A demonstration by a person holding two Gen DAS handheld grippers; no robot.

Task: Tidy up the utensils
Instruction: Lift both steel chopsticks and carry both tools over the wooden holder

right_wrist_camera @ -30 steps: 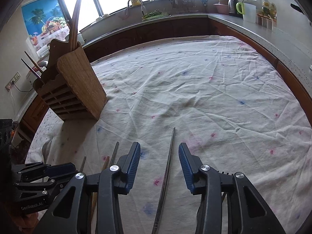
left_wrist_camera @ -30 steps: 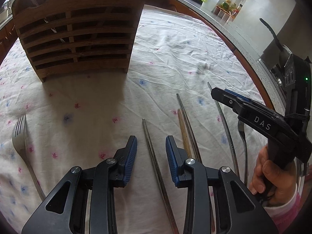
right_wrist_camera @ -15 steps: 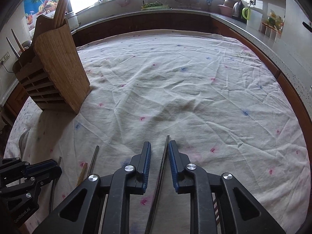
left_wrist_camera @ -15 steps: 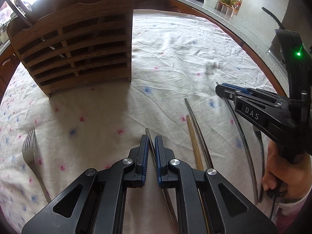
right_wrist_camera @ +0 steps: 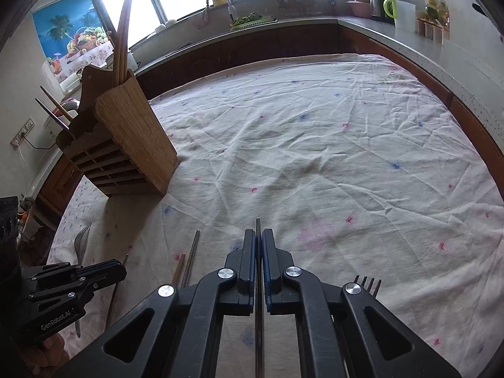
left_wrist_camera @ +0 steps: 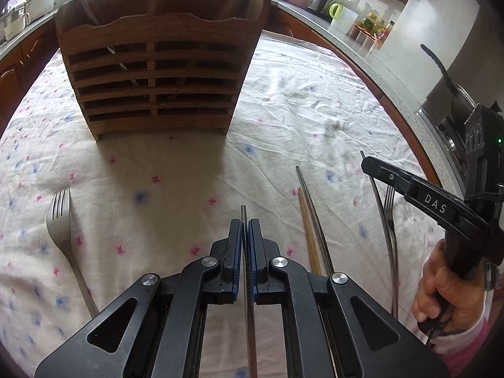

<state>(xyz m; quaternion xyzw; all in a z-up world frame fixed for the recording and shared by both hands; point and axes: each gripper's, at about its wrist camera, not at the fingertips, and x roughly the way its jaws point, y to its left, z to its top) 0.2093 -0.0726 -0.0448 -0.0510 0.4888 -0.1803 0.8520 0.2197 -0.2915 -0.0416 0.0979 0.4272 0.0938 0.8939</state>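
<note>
My left gripper is shut on a metal chopstick, its tip poking out ahead of the fingers. My right gripper is shut on another metal chopstick. The wooden utensil holder stands ahead on the cloth, with chopsticks and utensils upright in it; it also shows at the left in the right wrist view. A wooden chopstick and a metal chopstick lie side by side between the grippers. The right gripper shows at the right in the left wrist view.
A fork lies on the cloth at the left. A second fork lies beside my right gripper. The floral tablecloth covers the table. Kitchen counters with a kettle and jars run behind and to the right.
Both grippers have closed from open onto a metal chopstick each and have lifted slightly. The left gripper has drawn nearer the holder.
</note>
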